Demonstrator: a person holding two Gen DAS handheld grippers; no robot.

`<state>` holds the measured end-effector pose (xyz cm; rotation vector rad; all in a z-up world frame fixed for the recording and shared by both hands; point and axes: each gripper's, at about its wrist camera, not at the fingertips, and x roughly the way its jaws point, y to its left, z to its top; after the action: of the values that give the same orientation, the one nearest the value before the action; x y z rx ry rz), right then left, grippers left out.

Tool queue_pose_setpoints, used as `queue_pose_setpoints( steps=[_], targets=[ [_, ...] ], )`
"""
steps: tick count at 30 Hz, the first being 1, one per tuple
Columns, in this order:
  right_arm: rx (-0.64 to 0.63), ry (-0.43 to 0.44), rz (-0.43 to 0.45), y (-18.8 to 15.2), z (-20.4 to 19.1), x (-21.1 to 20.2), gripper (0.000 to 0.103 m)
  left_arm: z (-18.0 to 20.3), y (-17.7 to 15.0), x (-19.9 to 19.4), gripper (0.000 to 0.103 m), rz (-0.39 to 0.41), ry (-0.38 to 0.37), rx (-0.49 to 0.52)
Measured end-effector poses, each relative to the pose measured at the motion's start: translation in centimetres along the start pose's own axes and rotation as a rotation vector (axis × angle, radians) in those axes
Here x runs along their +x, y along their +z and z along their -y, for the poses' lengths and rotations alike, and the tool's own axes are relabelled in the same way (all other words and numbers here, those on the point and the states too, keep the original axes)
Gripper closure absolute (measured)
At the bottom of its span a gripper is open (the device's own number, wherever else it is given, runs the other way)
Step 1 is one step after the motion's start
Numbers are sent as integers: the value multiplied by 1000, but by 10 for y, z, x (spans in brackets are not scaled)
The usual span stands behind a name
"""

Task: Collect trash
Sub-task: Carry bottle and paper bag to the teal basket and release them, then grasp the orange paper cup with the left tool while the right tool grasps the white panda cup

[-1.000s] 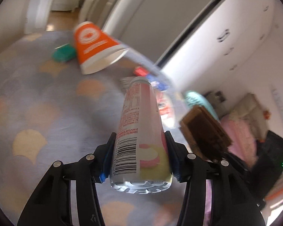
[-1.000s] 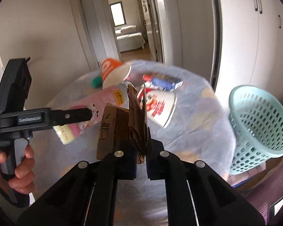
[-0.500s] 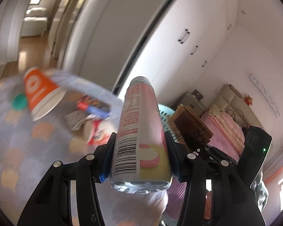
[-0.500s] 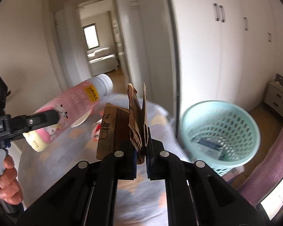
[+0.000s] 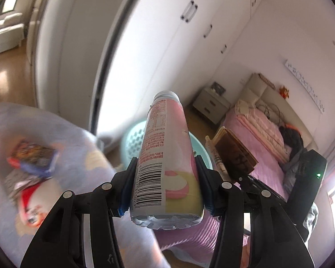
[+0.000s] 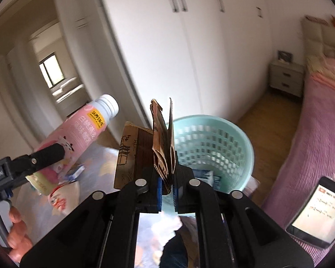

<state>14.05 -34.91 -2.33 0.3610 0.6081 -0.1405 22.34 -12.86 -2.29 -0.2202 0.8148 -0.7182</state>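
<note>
The left tongs (image 5: 165,178) grip a pink drink bottle (image 5: 165,151) by its lower body, pads pressed on both sides, cap pointing away toward a mint green perforated basket (image 6: 214,143) that stands on the wooden floor (image 6: 272,116) between the worktop and the bed (image 6: 319,120). The right tongs (image 6: 166,178) are clenched on a flattened brown cardboard carton (image 6: 160,143), which stands up from the jaws just in front of the basket's rim. From the right wrist view the bottle is held to the left of the carton, above the worktop (image 6: 100,158), whose cloth is lilac with pale blotches. A blue and white packet (image 6: 206,175) lies inside the basket. More wrappers (image 5: 33,158) and a tipped paper cup (image 6: 64,194) lie on the worktop, blurred. White wardrobe doors (image 6: 189,44) rise behind the basket, a grey nightstand (image 6: 285,78) stands beside the bed, and a lit phone (image 6: 317,210) lies on the pink bedcover.
</note>
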Motion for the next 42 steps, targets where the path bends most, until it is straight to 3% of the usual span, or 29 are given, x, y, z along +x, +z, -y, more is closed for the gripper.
queue_pose_setpoints(
  steps=[10,18,22,24,26,34,42],
  targets=[
    [136,-85,-83,10,61,41,97,11,8,107,55,-160,23,8],
    [146,-100,-116,8,60,61,96,8,12,145,52,-199,58,0],
    [163,-75,-153,4,58,70,93,3,11,136,51,-188,40,-20],
    [163,-67,-162,1,58,72,81,1,10,128,51,-177,42,-12],
    [164,-59,-161,-2,57,71,77,-1,8,118,50,-163,43,-10],
    [138,-25,-146,-7,41,53,77,-5,1,67,47,-83,72,18],
    [54,47,-122,-8,-9,33,77,-12,-2,2,47,20,105,33]
  ],
)
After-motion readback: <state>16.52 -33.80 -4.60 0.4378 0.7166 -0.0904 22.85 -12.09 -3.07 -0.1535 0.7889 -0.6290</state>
